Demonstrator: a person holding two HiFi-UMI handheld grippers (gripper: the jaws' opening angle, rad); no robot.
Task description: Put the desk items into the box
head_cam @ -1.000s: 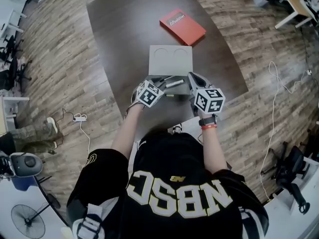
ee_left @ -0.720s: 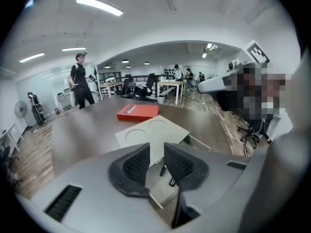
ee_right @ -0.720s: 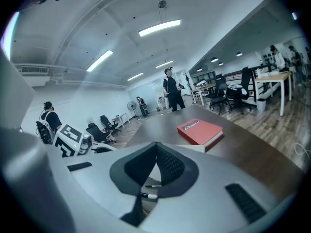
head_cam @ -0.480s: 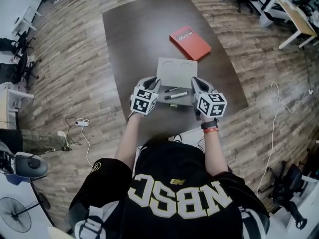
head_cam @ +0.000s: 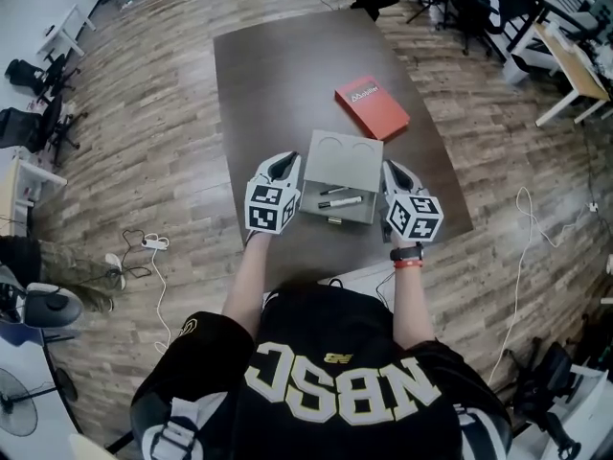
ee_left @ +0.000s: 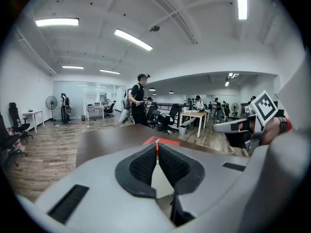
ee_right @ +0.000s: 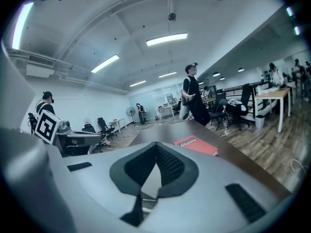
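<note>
1. The left gripper (head_cam: 283,167) hovers just left of the box (head_cam: 347,156). Its jaws have just been closing and now meet with nothing between them.
2. The grey box sits open on the table (head_cam: 259,84), with pens (head_cam: 341,200) inside.
3. A red book (head_cam: 372,106) lies beyond it.
4. The right gripper (head_cam: 396,172), just right of the box, is pinched together and empty.

On the surface (head_cam: 268,75) you have one grey box (head_cam: 350,166), its open lid showing two round hollows (head_cam: 333,146). Inside it you can count two pens: one dark pen (head_cam: 332,191) and one white pen (head_cam: 342,202). There is one red book (head_cam: 372,106). One person (ee_left: 140,98) stands beyond the surface.
</note>
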